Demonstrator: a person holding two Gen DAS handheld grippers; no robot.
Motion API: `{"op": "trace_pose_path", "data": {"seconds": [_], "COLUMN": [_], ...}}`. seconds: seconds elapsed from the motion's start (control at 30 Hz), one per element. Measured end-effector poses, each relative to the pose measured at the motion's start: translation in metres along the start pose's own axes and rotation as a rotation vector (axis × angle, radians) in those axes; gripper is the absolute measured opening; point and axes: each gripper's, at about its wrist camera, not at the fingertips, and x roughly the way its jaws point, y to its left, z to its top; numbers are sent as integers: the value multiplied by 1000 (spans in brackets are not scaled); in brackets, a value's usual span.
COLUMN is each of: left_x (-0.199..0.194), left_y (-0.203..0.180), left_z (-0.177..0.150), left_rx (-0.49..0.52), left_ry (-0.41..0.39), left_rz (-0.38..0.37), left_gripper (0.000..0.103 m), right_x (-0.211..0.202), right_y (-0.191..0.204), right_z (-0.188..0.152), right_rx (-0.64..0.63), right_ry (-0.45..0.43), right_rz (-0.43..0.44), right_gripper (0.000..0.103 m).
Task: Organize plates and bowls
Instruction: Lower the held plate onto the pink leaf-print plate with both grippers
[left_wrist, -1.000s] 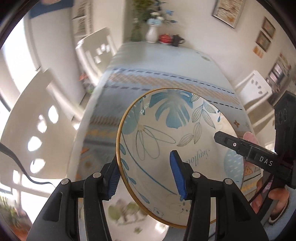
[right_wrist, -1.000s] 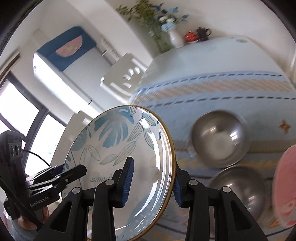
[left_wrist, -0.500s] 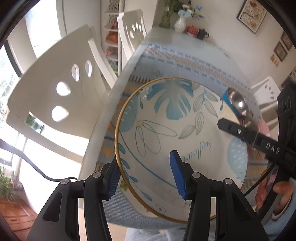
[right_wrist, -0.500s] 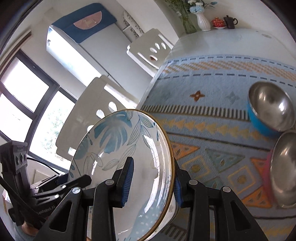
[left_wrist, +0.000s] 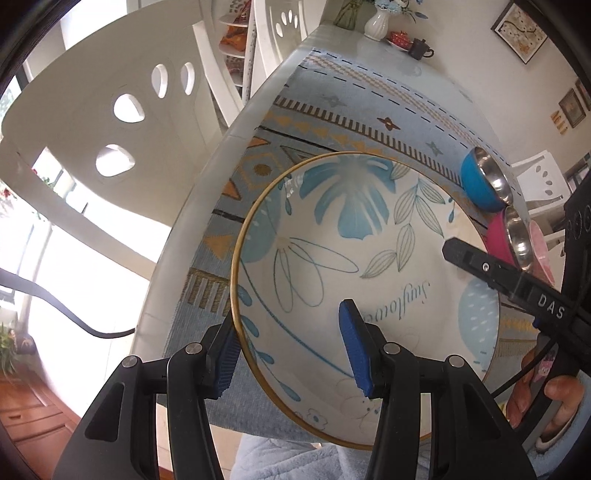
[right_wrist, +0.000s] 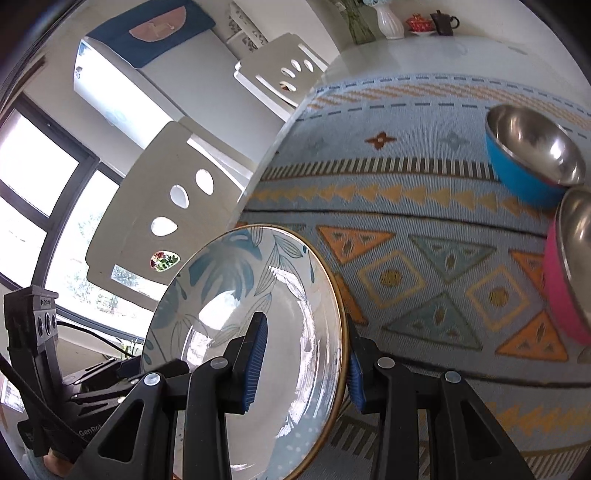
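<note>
A: Where is the floral plate (left_wrist: 354, 266) right now?

B: Held between both tools, at the near edge of the surface (right_wrist: 436, 206) with its patterned blue cloth. The left gripper (left_wrist: 291, 350) is clenched on the plate's left rim: one blue pad sits under the gold edge, the other presses on the painted face near the lettering.

A: And the right one?

B: The right gripper (right_wrist: 303, 365) grasps the opposite rim of the same plate (right_wrist: 251, 332). From its camera the plate is seen almost edge-on, tilted, with one pad on the glossy inside and the other behind the gold rim. In the left view, its black finger reaches over the plate's right side.

A: Is the plate resting on the cloth?

B: I cannot tell; its lower edge overhangs the near side of the surface in the left view.

A: What else lies there?

B: A blue steel-lined bowl (right_wrist: 532, 158) farther back on the right, and a pink steel-lined bowl (right_wrist: 569, 273) just beside it, nearer the camera. Both are well apart from the plate. A white chair (right_wrist: 166, 206) stands at the left side of the surface.
</note>
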Motion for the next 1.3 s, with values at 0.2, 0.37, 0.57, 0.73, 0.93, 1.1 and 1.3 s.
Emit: {"op": "trace_pose_path", "data": {"seconds": [0.2,0.37,0.57,0.73,0.93,1.1,1.3], "left_x": [4,9,11,13,14,15,16], "left_y": [9,16,18,23,27,29,31], "left_z": [-3,-4,-3,0,4,6,9], "left_rx": [-8,-30,-33,-45,-65,-84,-109], "left_ry": [7,25,30,34,30,27,30], "left_rz": [6,-2,2,-7,-17,-29,-30], "left_gripper": [47,47,47,47,47,47,47], "right_x": [8,10,16,21,24,26,26], "right_y": [4,8,9,8,7,6,4], "right_z": [-6,-8,-10,-13,-15,-14,-11], "right_rx": [-2,-8,0,6,10,3,-7], "right_ry": [22,29,52,76,93,107,123], "right_rz": [-3,0,-11,-13,-7,-10,0], "right_gripper": [38,38,39,39,39,39,39]}}
